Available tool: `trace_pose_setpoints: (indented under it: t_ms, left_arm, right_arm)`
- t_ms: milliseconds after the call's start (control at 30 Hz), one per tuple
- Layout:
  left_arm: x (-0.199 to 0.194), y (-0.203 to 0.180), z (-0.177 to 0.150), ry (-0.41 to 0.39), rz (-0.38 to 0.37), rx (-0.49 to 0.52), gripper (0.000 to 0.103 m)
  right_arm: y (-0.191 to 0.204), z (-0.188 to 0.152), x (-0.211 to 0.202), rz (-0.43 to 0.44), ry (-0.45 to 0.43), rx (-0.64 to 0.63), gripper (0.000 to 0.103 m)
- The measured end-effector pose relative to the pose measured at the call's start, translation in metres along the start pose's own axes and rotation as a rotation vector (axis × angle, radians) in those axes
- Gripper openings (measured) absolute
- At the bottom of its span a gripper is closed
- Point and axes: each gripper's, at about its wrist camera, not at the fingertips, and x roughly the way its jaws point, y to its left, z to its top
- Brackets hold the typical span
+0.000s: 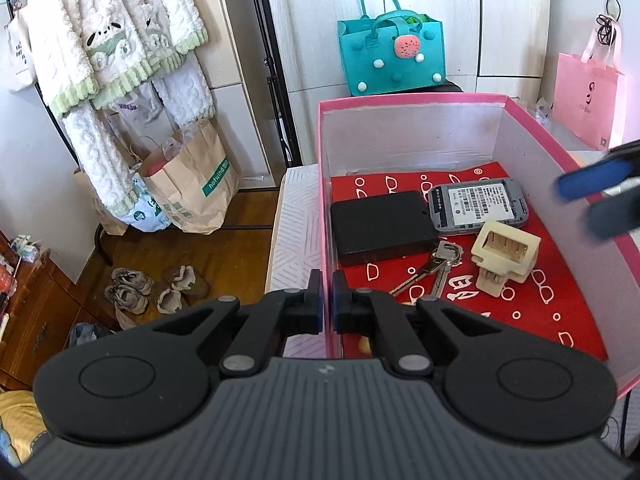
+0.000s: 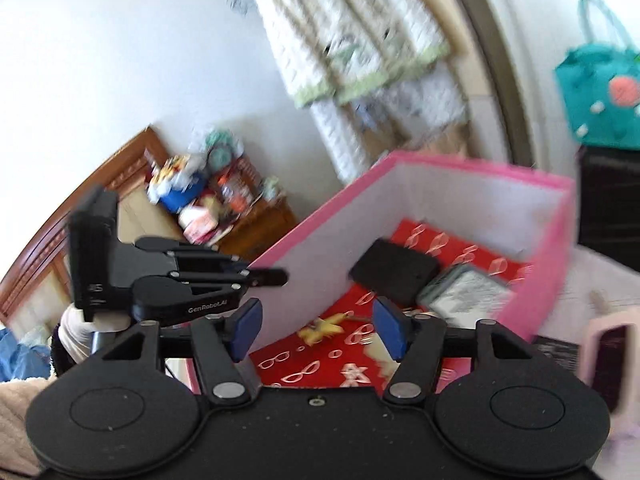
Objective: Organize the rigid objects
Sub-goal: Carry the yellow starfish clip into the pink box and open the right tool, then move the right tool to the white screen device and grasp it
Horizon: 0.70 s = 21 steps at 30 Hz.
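Left gripper point(image 1: 327, 294) clamped on pink box point(image 1: 412, 101) wall, right gripper point(image 2: 316, 328) spread empty above it.

A pink box point(image 1: 420, 101) with white inner walls stands open, a red patterned sheet point(image 1: 532, 312) lining its floor. On the sheet lie a flat black case point(image 1: 382, 227), just beside it a grey device point(image 1: 478, 206) lying label-up, a cream plastic part point(image 1: 505, 254) nearer the front, and keys point(image 1: 436, 266) touching the case's corner.
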Motion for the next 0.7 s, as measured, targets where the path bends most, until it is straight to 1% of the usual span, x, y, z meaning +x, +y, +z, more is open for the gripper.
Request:
trace_pose_setpoints:
  t_ms: [133,233,367,467,533,633,700]
  left_arm:
    - [0.001,0.003,0.0,0.001,-0.01,-0.028,0.004]
    - [0.001,0.003,-0.001,-0.003,-0.01,-0.038,0.004]
    - [0.001,0.002,0.0,-0.003,-0.003,-0.048,0.004]
    - [0.002,0.002,0.0,0.0,0.002,-0.049,0.004]
    - [0.002,0.001,0.001,0.002,0.002,-0.049,0.004]
    - [0.002,0.002,0.001,0.003,0.006,-0.043,0.004]
    - [0.003,0.002,0.001,0.006,0.005,-0.042,0.004]
  right_arm:
    - [-0.007,-0.007,-0.041,-0.119,-0.052,-0.036,0.068]
    - [-0.024,-0.014,-0.062,-0.196,-0.069,-0.01,0.068]
    - [-0.049,-0.028,-0.07,-0.287,-0.07,0.015,0.067]
    - [-0.067,-0.04,-0.066,-0.356,-0.052,0.032,0.067]
    - [-0.081,-0.046,-0.063,-0.376,-0.045,0.073,0.067]
    - [-0.103,-0.053,-0.059,-0.373,-0.05,0.143,0.067]
    - [-0.112,-0.055,-0.055,-0.371,-0.056,0.165,0.067]
